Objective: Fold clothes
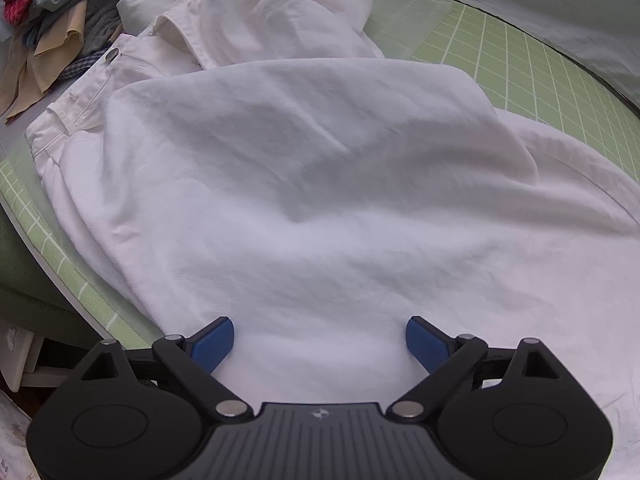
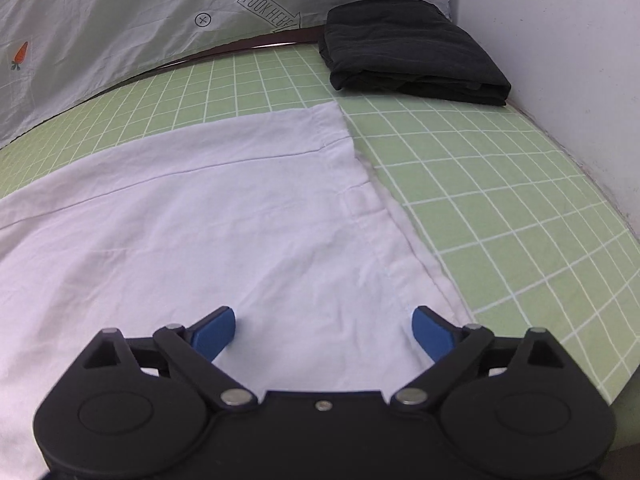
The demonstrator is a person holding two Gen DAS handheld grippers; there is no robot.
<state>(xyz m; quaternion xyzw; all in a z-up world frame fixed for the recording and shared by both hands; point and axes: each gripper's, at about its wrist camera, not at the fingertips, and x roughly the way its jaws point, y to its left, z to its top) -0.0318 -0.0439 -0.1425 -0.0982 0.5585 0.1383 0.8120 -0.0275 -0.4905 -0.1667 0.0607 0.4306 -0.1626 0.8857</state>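
White trousers [image 1: 304,184] lie spread over a green grid-patterned surface [image 1: 520,60], waistband and button at the upper left of the left wrist view, one leg folded loosely over the other. My left gripper [image 1: 319,338] hovers over the white cloth with its blue pads wide apart and nothing pinched between them. In the right wrist view the hem end of the trouser legs [image 2: 224,208] lies flat on the green grid surface [image 2: 500,200]. My right gripper [image 2: 323,328] stands open above the cloth near its right edge, holding nothing.
A heap of mixed unfolded clothes [image 1: 52,20] sits at the upper left in the left wrist view. A folded black garment [image 2: 408,48] rests at the far right corner by a white wall [image 2: 560,40]. A grey printed sheet [image 2: 120,28] hangs behind the surface.
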